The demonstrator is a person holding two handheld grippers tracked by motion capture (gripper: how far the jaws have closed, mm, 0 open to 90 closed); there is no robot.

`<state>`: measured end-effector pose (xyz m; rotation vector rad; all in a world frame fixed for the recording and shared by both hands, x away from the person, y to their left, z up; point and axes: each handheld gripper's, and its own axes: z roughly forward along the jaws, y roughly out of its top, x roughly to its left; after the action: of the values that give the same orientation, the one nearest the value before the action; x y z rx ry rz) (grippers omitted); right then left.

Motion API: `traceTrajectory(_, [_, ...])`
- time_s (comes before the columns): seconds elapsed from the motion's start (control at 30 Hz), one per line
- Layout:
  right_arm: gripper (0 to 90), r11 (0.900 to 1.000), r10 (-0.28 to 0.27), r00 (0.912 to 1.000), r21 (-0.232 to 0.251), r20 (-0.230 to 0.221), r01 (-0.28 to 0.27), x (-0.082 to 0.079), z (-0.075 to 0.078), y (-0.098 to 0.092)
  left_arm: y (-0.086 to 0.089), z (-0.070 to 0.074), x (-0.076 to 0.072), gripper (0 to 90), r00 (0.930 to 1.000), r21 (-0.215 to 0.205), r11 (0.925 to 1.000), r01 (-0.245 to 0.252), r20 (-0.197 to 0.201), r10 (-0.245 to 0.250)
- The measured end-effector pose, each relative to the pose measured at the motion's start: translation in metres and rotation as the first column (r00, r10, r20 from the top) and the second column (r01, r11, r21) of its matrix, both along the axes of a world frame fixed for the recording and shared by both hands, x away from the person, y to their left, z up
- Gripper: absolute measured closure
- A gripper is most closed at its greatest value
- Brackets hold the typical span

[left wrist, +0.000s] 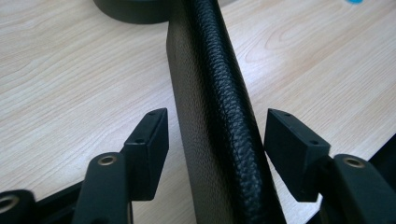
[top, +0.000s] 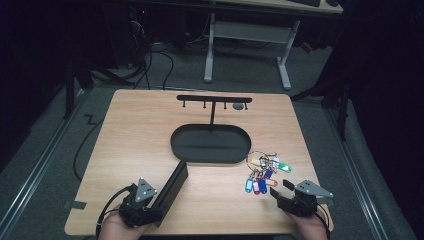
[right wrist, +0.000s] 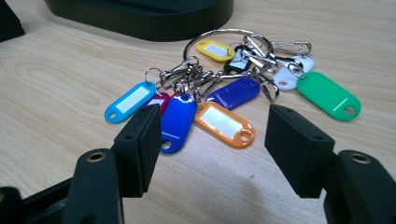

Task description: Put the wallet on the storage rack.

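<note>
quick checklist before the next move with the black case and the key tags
1. Left gripper open: ok, fingers stand apart.
2. Case between the left fingers: ok, gaps show on both sides, not gripped.
3. Right gripper open: ok.
4. Key tags ahead of the right gripper: ok, lying on the table, untouched.
5. Tray free of things: ok.
6. Case closed: cannot tell.

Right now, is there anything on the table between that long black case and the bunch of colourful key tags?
No. In the high view only bare wooden table lies between the black case and the key tags; the black tray sits farther back.
</note>
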<state>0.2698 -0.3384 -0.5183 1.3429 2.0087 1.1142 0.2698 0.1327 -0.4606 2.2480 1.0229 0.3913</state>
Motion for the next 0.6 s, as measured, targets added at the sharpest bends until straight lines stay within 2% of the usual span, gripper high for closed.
traceTrajectory(0.13, [36.8, 1.0, -0.013, 0.9999, 0.004, -0.001, 0.013, 0.0, 0.0, -0.002, -0.002, 0.003, 0.004, 43.4, 0.9999, 0.019, 0.9998, 0.003, -0.016, -0.003])
traceTrajectory(0.27, [36.8, 1.0, -0.014, 0.9999, 0.001, -0.005, 0.014, 0.0, 0.0, -0.002, -0.002, 0.006, 0.009, 47.2, 0.9985, 0.033, 0.9994, 0.011, -0.054, -0.009])
traceTrajectory(0.4, [36.8, 1.0, -0.011, 0.9999, -0.002, -0.003, 0.011, 0.0, 0.0, -0.002, -0.005, 0.008, 0.012, 53.8, 0.997, 0.049, 0.9987, 0.011, -0.077, -0.008])
traceTrajectory(0.47, [36.7, 1.0, -0.014, 0.9999, 0.002, -0.004, 0.014, 0.0, 0.0, -0.002, -0.005, 0.01, 0.012, 59.2, 0.9967, 0.047, 0.9988, 0.014, -0.08, -0.01])
traceTrajectory(0.6, [36.8, 1.0, -0.016, 0.9999, 0.004, -0.001, 0.016, 0.0, 0.0, -0.002, -0.003, 0.011, 0.011, 67.3, 0.9979, 0.069, 0.9975, 0.013, -0.065, -0.009])
